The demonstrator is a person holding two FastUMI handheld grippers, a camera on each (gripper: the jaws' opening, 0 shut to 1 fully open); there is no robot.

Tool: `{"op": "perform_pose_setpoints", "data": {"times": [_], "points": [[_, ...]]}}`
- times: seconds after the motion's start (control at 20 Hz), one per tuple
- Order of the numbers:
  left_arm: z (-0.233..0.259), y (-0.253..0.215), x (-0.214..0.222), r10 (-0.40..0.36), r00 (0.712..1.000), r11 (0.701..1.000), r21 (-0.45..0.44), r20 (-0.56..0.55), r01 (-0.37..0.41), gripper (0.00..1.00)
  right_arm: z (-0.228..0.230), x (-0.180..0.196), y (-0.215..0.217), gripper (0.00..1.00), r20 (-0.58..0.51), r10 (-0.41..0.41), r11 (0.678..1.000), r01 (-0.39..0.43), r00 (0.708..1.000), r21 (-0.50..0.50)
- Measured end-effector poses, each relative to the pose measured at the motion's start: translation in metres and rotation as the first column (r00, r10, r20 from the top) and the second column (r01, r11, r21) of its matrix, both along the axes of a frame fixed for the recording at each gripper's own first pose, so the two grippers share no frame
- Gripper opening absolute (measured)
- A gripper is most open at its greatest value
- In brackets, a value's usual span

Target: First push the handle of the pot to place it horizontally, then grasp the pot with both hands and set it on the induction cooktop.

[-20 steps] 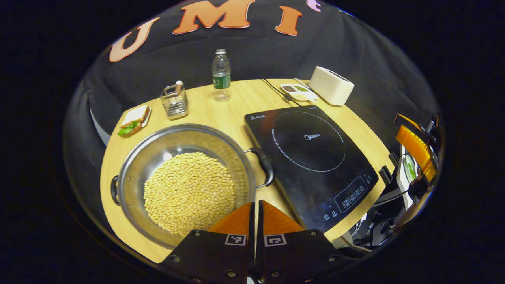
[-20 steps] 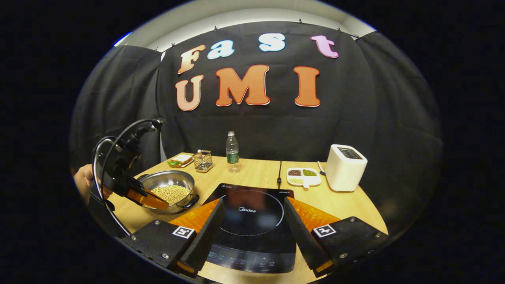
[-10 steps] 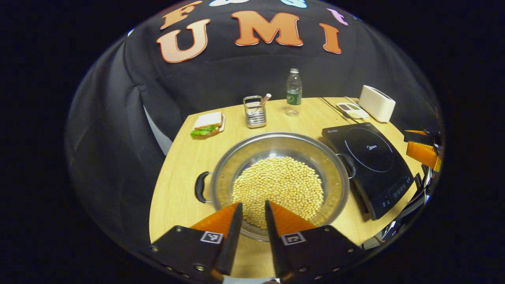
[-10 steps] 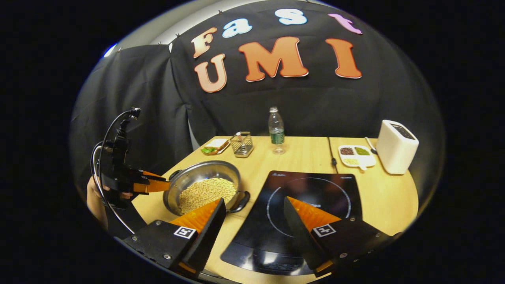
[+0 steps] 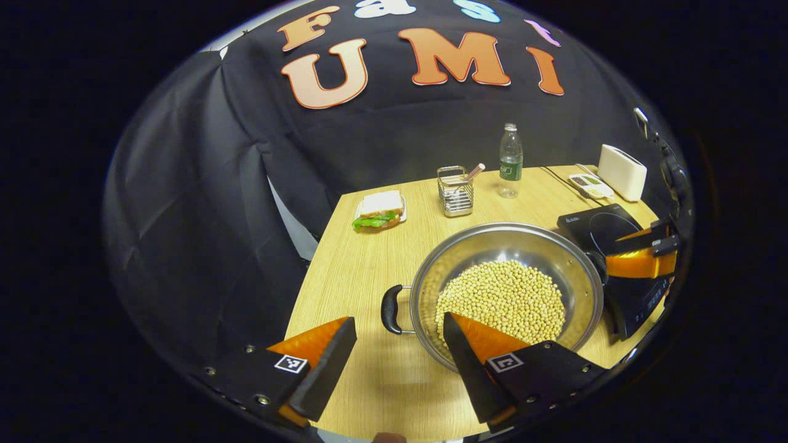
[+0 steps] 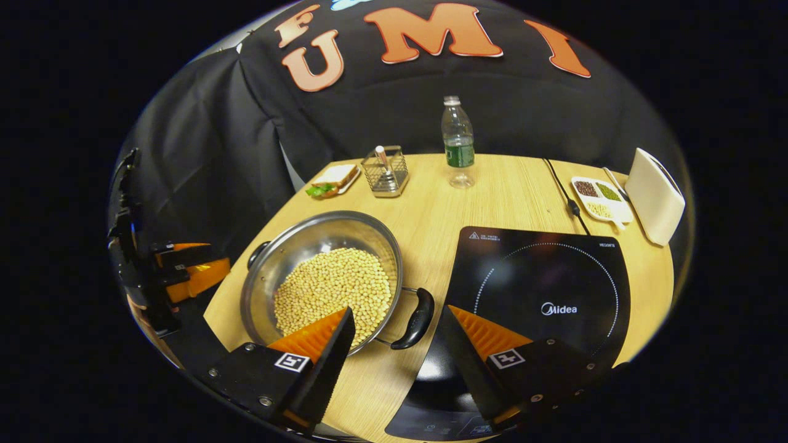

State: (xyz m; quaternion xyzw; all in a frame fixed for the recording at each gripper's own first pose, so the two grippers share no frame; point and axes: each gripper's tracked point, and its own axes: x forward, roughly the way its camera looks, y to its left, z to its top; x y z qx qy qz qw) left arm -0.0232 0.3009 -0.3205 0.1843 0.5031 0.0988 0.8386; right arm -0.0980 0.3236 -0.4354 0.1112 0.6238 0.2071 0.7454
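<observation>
Now, left to right across the table:

Left gripper: its jaws stand wide apart with nothing between them, poised above the table edge; the pot's left handle sits just ahead in the gap. In the right gripper view it shows at the far left edge, clear of the pot.

Sandwich: on a small plate at the table's far left corner.

Wire holder: beside the sandwich, a stick leaning inside.

Pot: a steel pot on the wooden table, left of the cooktop and off it, holding a layer of pale beans. Its two black handles lie roughly level, one on each side.

Right handle: near the cooktop's left edge.

Right gripper: jaws wide apart and holding nothing; the right handle lies in the gap between them, touched by neither finger.

Bottle: upright near the back edge of the table.

Cooktop: black, flat, its ring bare.

Divided dish: behind the cooktop, beside a white toaster at far right.
</observation>
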Motion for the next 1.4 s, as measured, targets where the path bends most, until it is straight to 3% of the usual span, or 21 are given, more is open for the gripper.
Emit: {"op": "perform_pose_setpoints", "data": {"times": [0.1, 0.15, 0.4, 0.65, 0.75, 0.8, 1.0, 1.35, 1.4], "points": [[0.002, 0.001, 0.012, 0.030, 0.999, 0.998, -0.062, 0.020, -0.029, 0.85, -0.010, -0.003, 0.004, 0.89, -0.052, -0.018, 1.000, 0.018, 0.998, -0.008], [-0.002, 0.003, 0.016, 0.053, 0.998, 0.994, -0.094, 0.021, -0.051, 0.90, -0.015, -0.003, 0.006, 0.88, -0.074, -0.029, 0.999, 0.028, 0.997, -0.018], [-0.025, 0.013, 0.019, 0.097, 0.995, 0.981, -0.165, -0.030, -0.100, 0.90, -0.026, -0.003, 0.020, 0.87, -0.146, -0.071, 0.997, 0.069, 0.987, -0.021], [-0.057, 0.032, 0.015, 0.142, 0.988, 0.970, -0.191, -0.065, -0.152, 0.94, -0.038, -0.002, 0.026, 0.87, -0.123, -0.039, 0.996, 0.029, 0.992, -0.085], [-0.070, 0.031, 0.012, 0.154, 0.984, 0.962, -0.212, -0.088, -0.170, 0.90, -0.043, -0.001, 0.025, 0.87, -0.114, -0.039, 0.994, 0.027, 0.993, -0.107], [-0.076, 0.033, 0.012, 0.167, 0.981, 0.961, -0.206, -0.095, -0.184, 0.94, -0.045, -0.002, 0.024, 0.86, -0.115, -0.039, 0.992, 0.025, 0.993, -0.121], [-0.101, 0.034, 0.007, 0.212, 0.971, 0.940, -0.248, -0.110, -0.233, 0.90, -0.052, -0.002, 0.023, 0.76, -0.076, -0.006, 0.985, -0.007, 0.997, -0.175], [-0.114, 0.043, -0.004, 0.180, 0.977, 0.962, -0.189, -0.114, -0.199, 0.92, -0.066, -0.003, 0.025, 0.75, -0.061, 0.006, 0.977, -0.019, 0.998, -0.214], [-0.114, 0.046, -0.004, 0.179, 0.978, 0.964, -0.177, -0.110, -0.197, 0.96, -0.068, -0.003, 0.025, 0.75, -0.059, 0.012, 0.975, -0.025, 0.998, -0.219]]}}
